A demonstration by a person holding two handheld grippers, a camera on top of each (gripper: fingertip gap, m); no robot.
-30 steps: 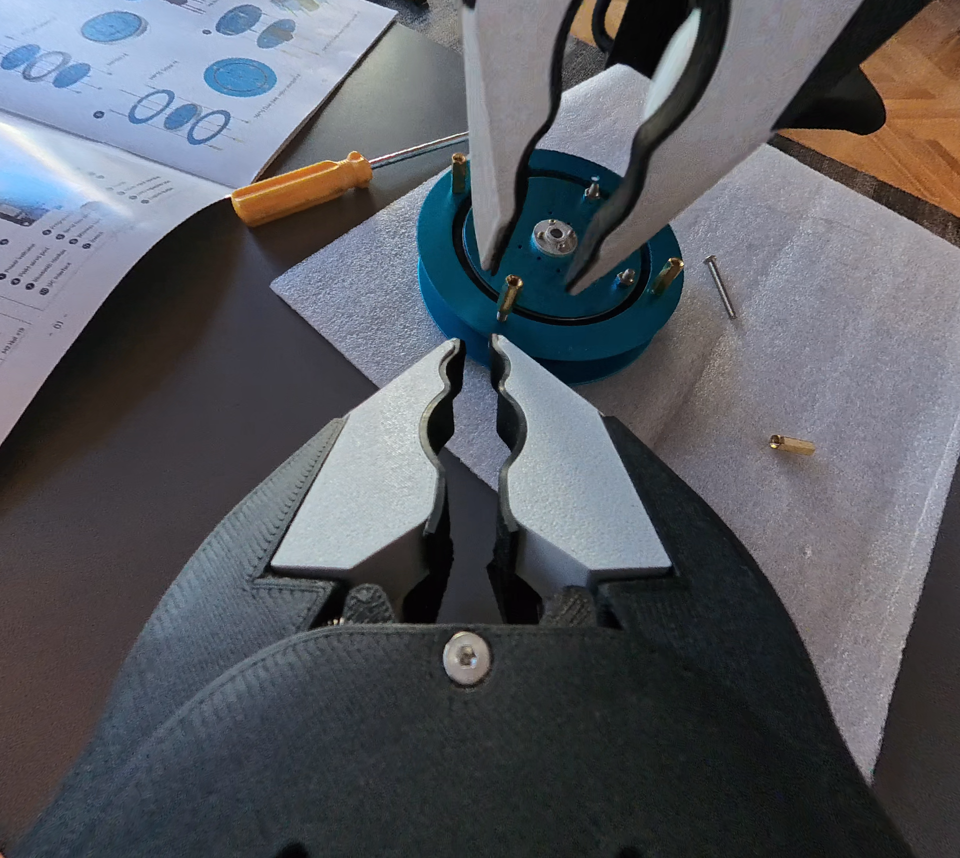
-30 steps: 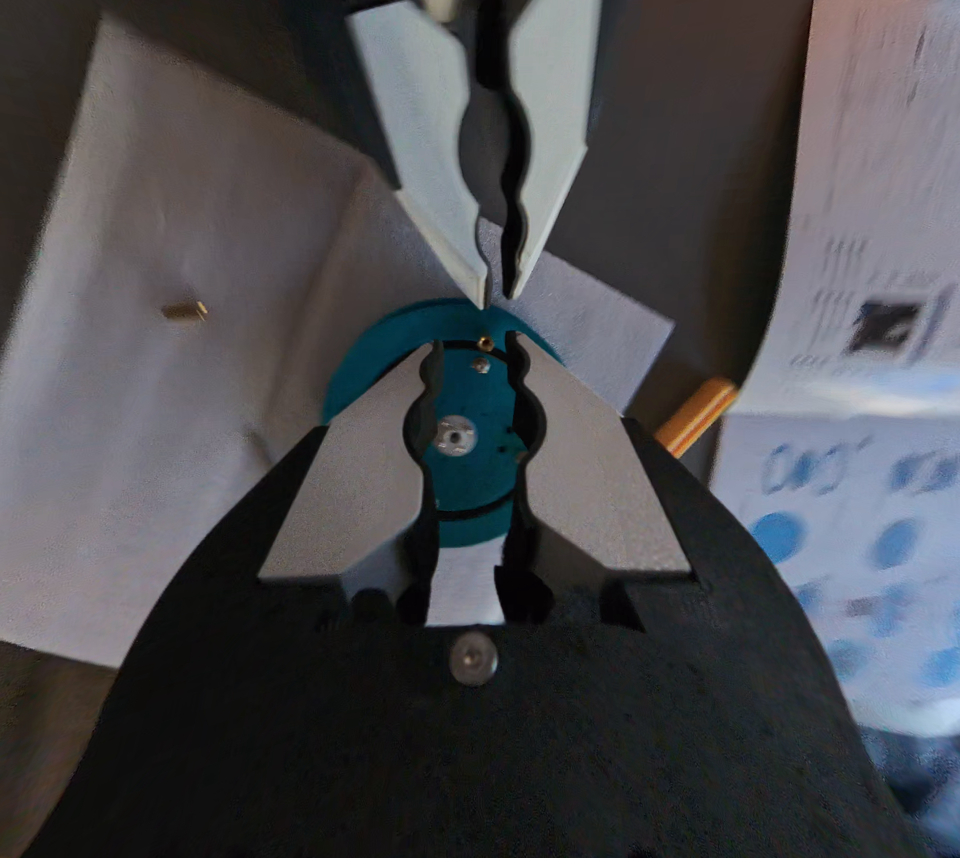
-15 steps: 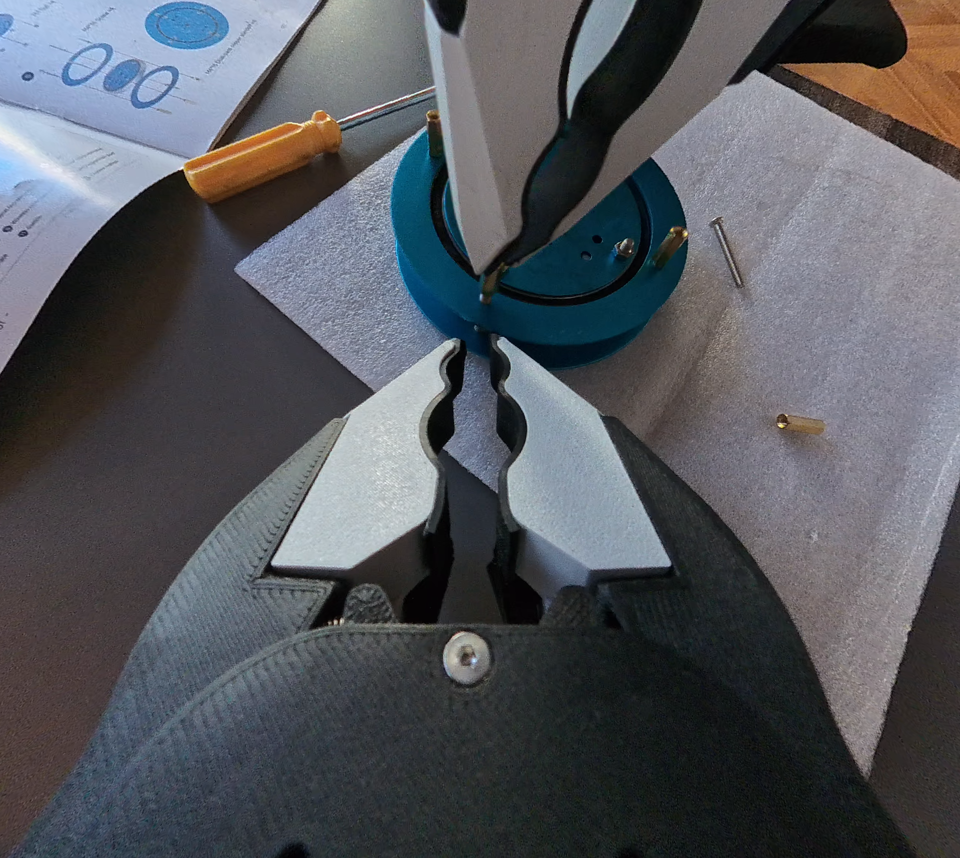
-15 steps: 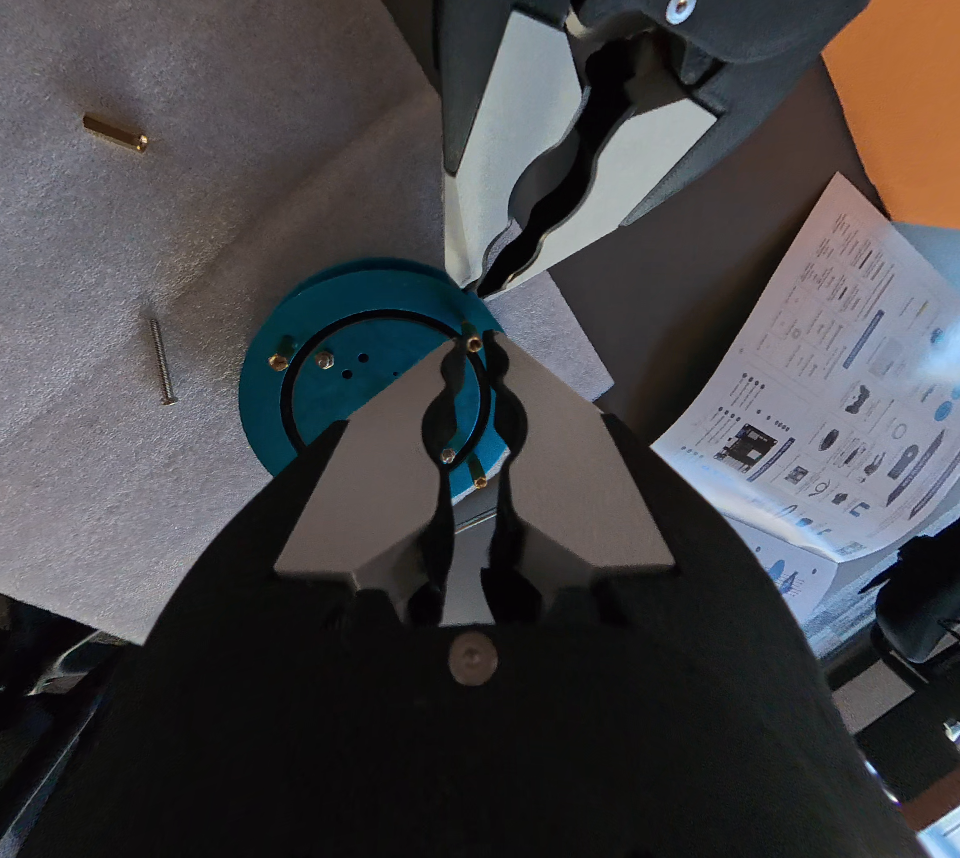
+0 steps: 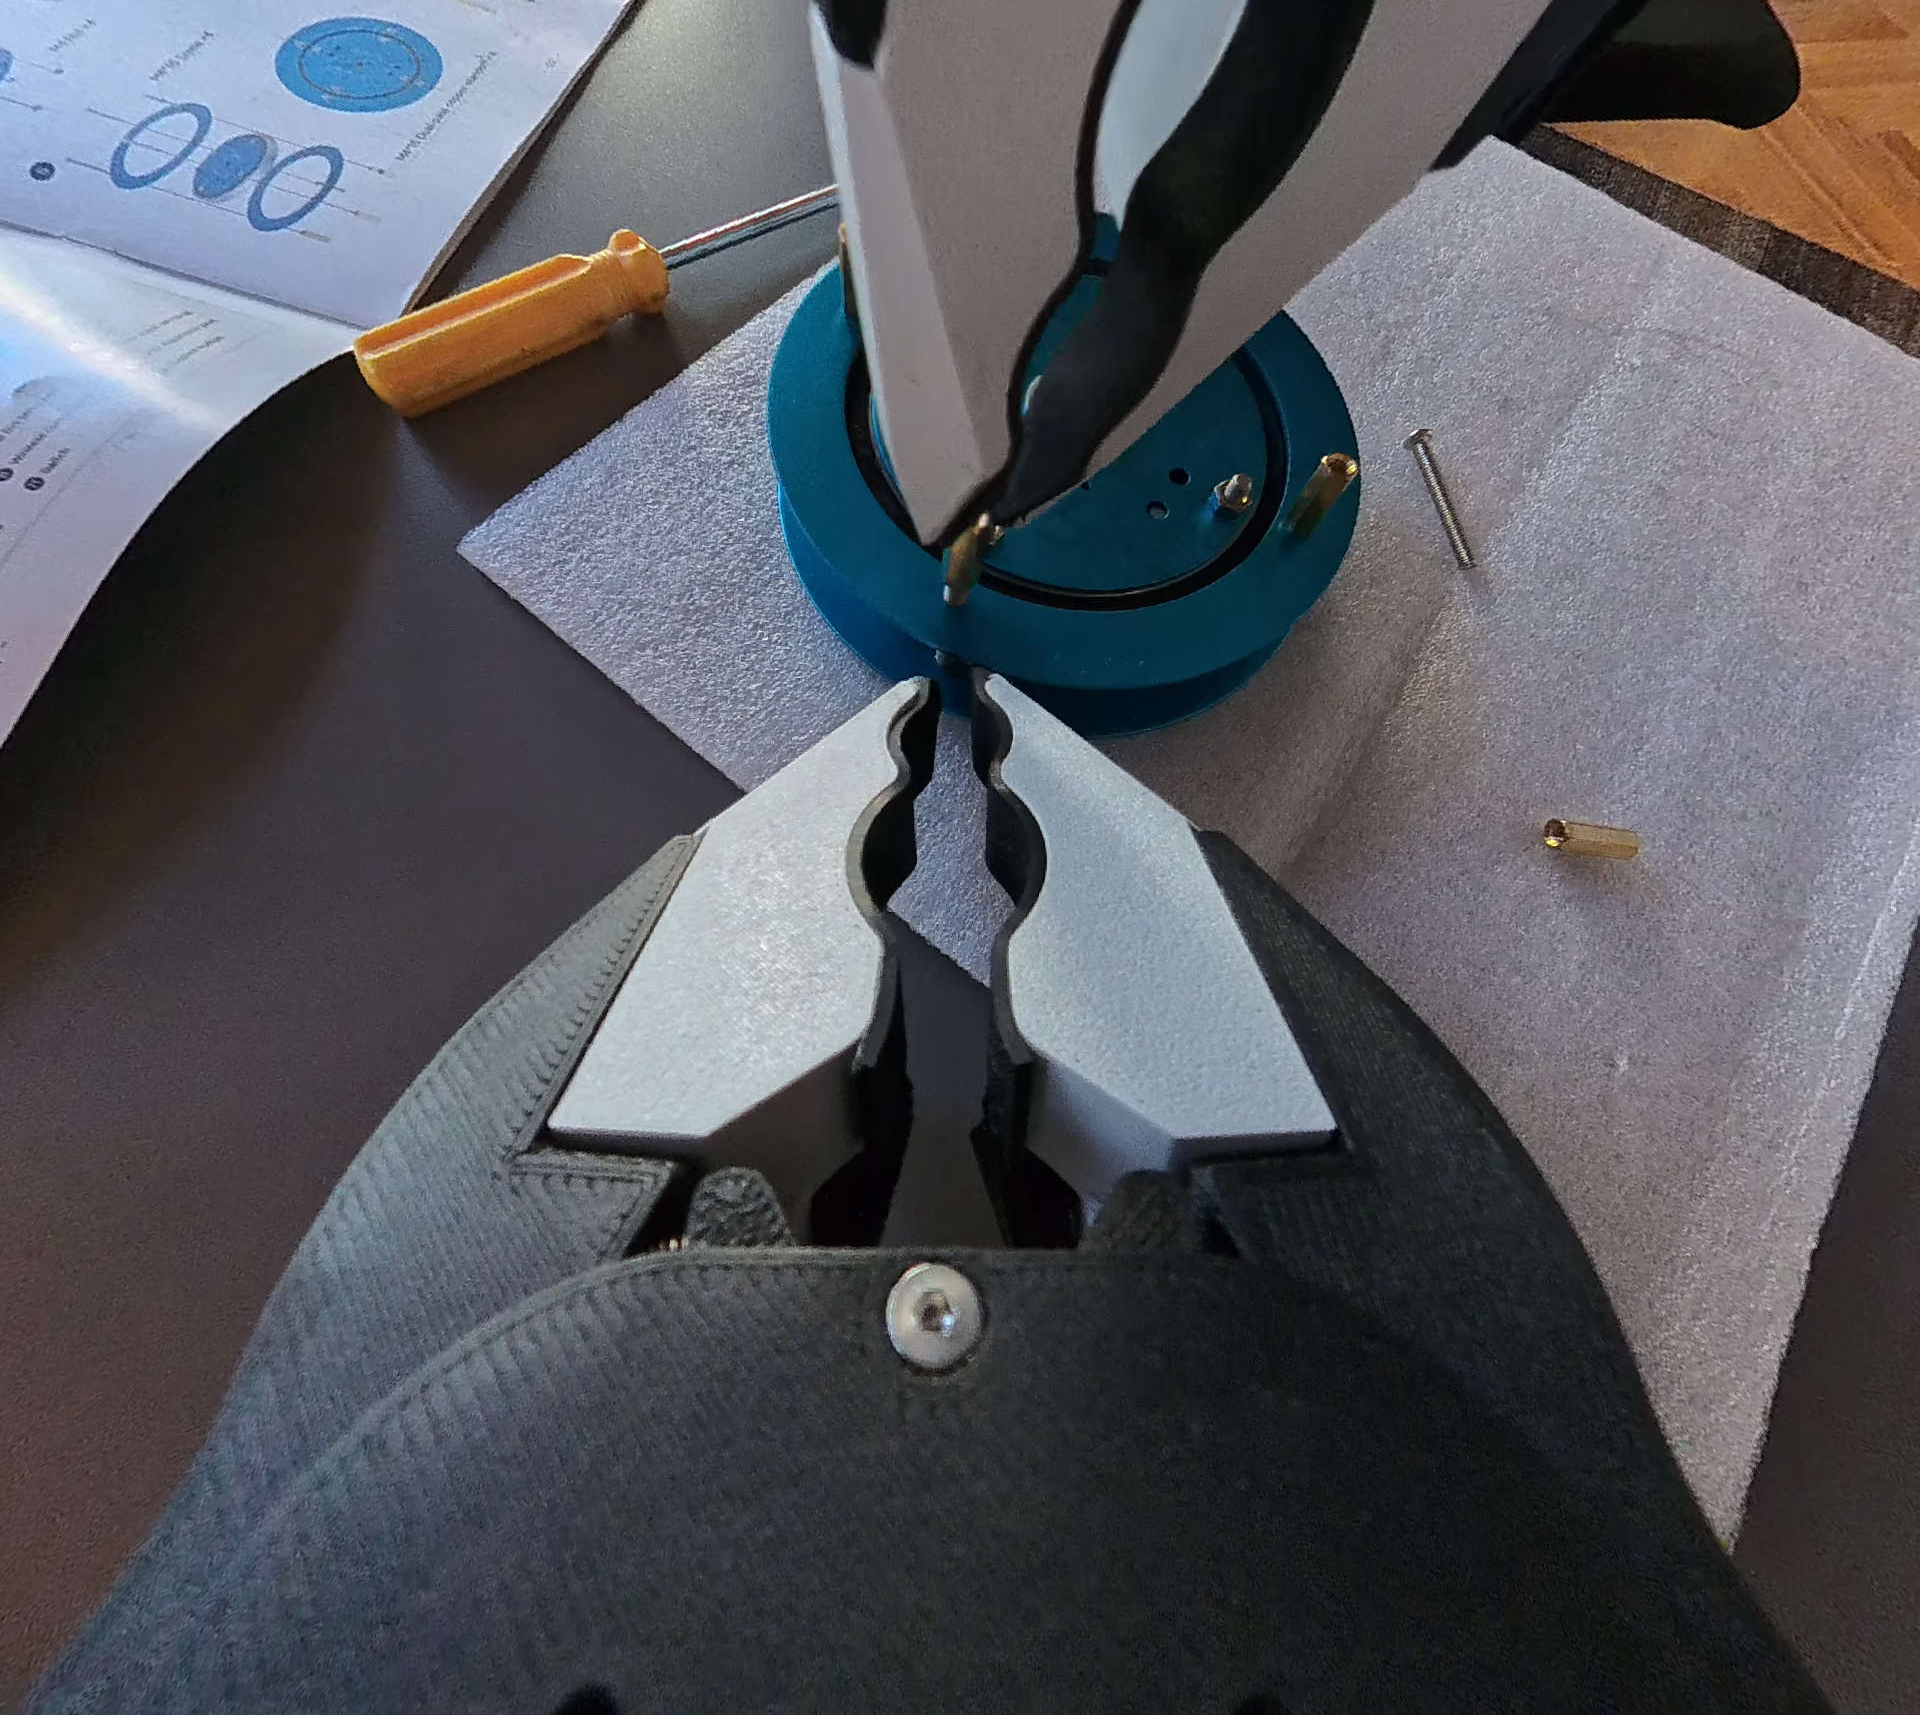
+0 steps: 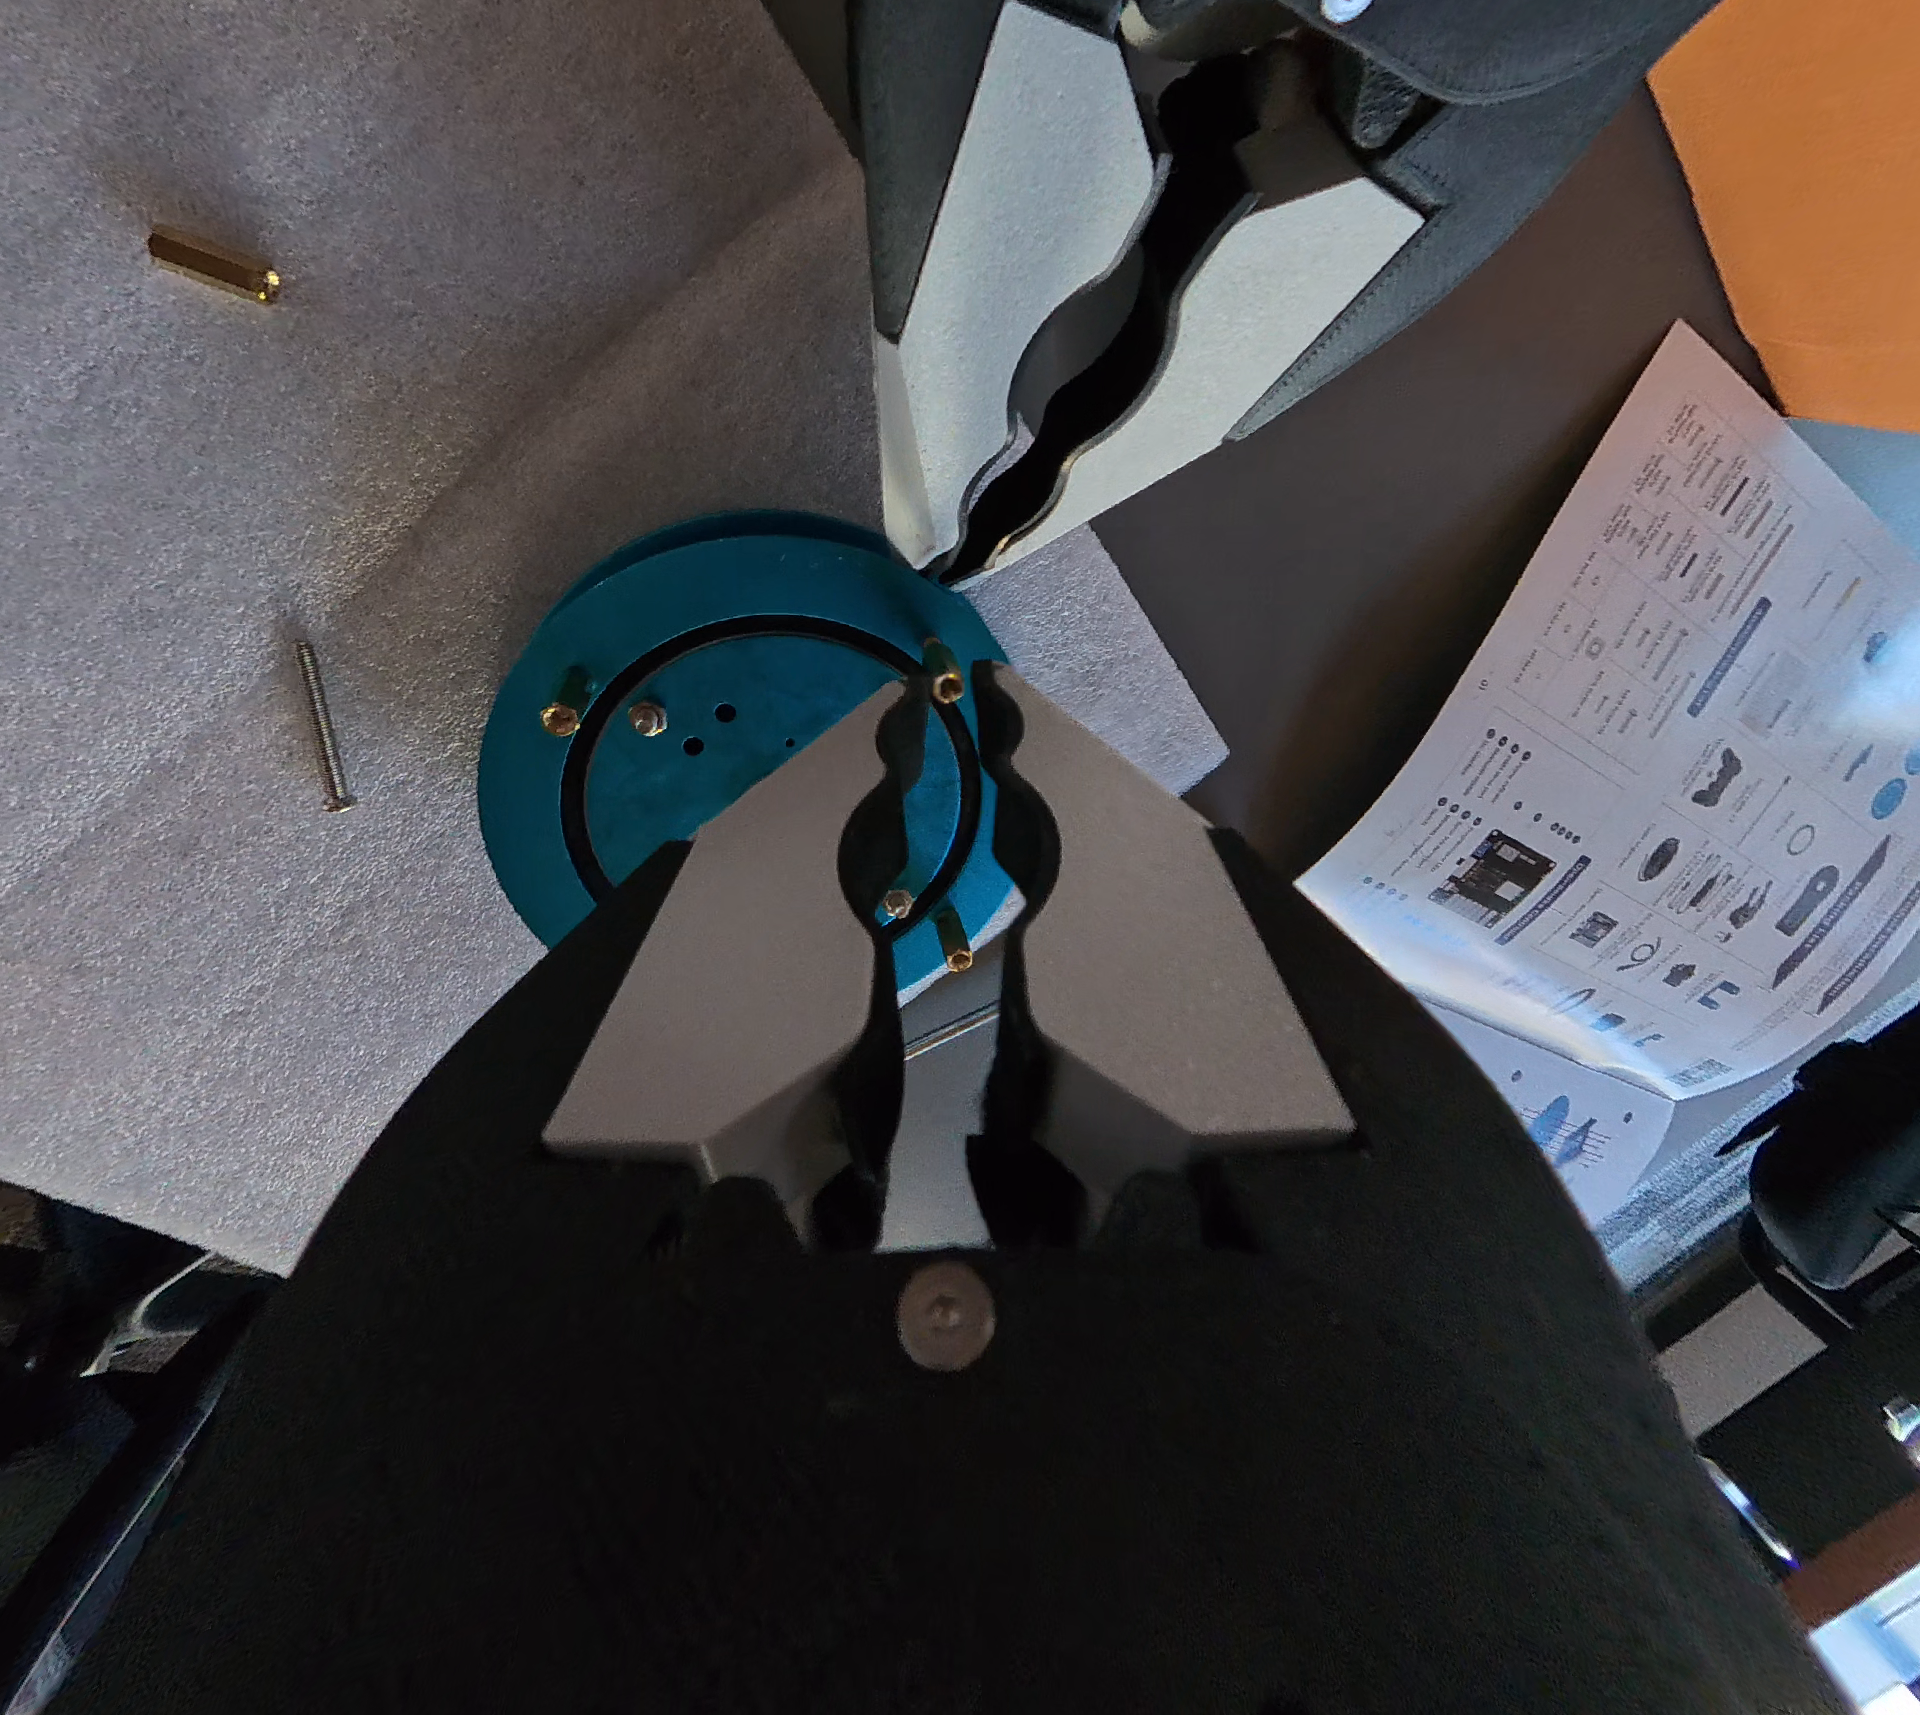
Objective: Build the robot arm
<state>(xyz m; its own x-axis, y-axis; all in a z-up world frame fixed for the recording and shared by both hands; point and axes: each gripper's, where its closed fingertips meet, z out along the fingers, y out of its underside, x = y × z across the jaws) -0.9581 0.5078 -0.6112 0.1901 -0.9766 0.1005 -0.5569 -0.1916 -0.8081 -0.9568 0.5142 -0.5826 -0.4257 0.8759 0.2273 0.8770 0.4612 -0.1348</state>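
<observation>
A blue round wheel [image 5: 1122, 616] lies flat on a white foam sheet [image 5: 1558, 730], with brass standoffs standing on its rim. My right gripper [image 5: 982, 522] comes down from above, its tips closed around the top of the near brass standoff [image 5: 964, 562]. In the right wrist view that standoff [image 6: 945, 683] sits between the right gripper's [image 6: 943, 680] tips, over the wheel [image 6: 748, 585]. My left gripper [image 5: 954, 697] is low on the foam, tips almost together, touching the wheel's near edge just below that standoff. It also shows in the right wrist view [image 6: 951, 564].
An orange-handled screwdriver [image 5: 509, 330] lies left of the wheel beside an open printed manual [image 5: 260, 55]. A loose brass standoff [image 5: 1590, 837] and a long screw [image 5: 1439, 499] lie on the foam to the right. The table is dark; wooden floor shows beyond it. Left and right tips are no more than a few centimetres apart.
My right gripper moved from over the wheel's hub to the near rim standoff and narrowed from open to closed on it. The left gripper stayed at the wheel's edge.
</observation>
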